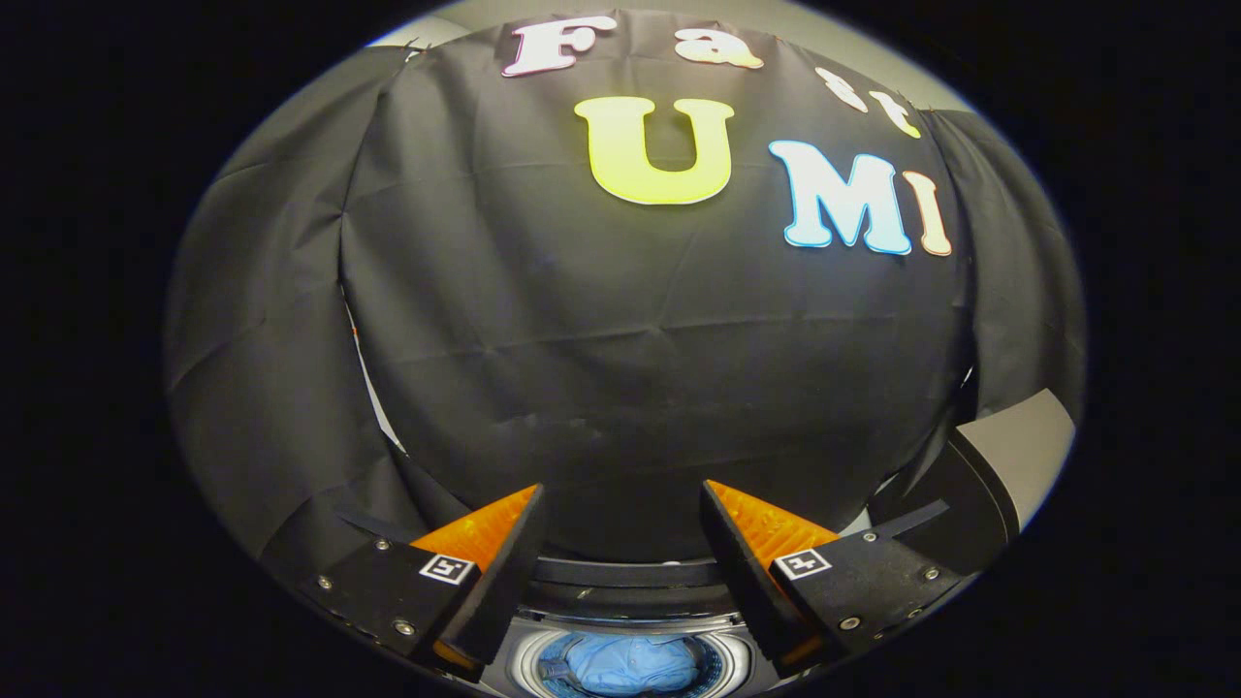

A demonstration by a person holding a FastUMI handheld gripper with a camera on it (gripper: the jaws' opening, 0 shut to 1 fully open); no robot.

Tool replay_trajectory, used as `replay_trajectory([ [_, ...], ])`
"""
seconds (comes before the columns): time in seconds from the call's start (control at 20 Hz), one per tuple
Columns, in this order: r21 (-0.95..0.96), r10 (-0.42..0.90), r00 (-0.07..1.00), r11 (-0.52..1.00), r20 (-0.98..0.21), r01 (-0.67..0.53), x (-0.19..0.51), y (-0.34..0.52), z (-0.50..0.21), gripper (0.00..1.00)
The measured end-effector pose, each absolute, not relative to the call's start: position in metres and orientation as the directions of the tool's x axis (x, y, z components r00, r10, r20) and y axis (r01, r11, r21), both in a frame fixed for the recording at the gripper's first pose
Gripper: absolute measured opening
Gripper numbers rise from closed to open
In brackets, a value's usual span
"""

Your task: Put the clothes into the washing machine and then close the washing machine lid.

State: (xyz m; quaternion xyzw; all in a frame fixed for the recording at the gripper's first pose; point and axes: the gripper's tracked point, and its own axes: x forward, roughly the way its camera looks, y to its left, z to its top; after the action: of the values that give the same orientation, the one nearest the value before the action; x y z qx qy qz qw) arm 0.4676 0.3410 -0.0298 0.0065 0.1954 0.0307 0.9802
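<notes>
Gripper (620, 528) raised before the black cloth wall (620, 368), jaws apart, nothing between them; washer (630, 620) below the fingers, drum open; blue clothes (625, 665) lying inside the drum; lid (979, 485) upright at right

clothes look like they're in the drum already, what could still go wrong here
1. The lid stands raised off to the side, so the closing step is not yet done; the open, empty hand-held gripper could miss it.
2. The blue clothes sit high in the washing machine drum; a fold might catch under the lid.
</notes>
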Motion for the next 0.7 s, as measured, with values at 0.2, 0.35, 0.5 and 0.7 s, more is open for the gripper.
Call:
replay_trajectory([
  [0.2,0.018,0.065,0.941,0.998,-0.332,-0.063,0.45,0.34,-0.031,0.96],
  [0.35,0.014,0.067,0.952,0.998,-0.299,-0.066,0.435,0.341,-0.032,0.97],
  [0.5,0.01,0.068,0.962,0.998,-0.265,-0.068,0.422,0.342,-0.033,0.96],
  [0.7,0.011,0.077,0.965,0.997,-0.251,-0.077,0.408,0.342,-0.037,0.97],
])
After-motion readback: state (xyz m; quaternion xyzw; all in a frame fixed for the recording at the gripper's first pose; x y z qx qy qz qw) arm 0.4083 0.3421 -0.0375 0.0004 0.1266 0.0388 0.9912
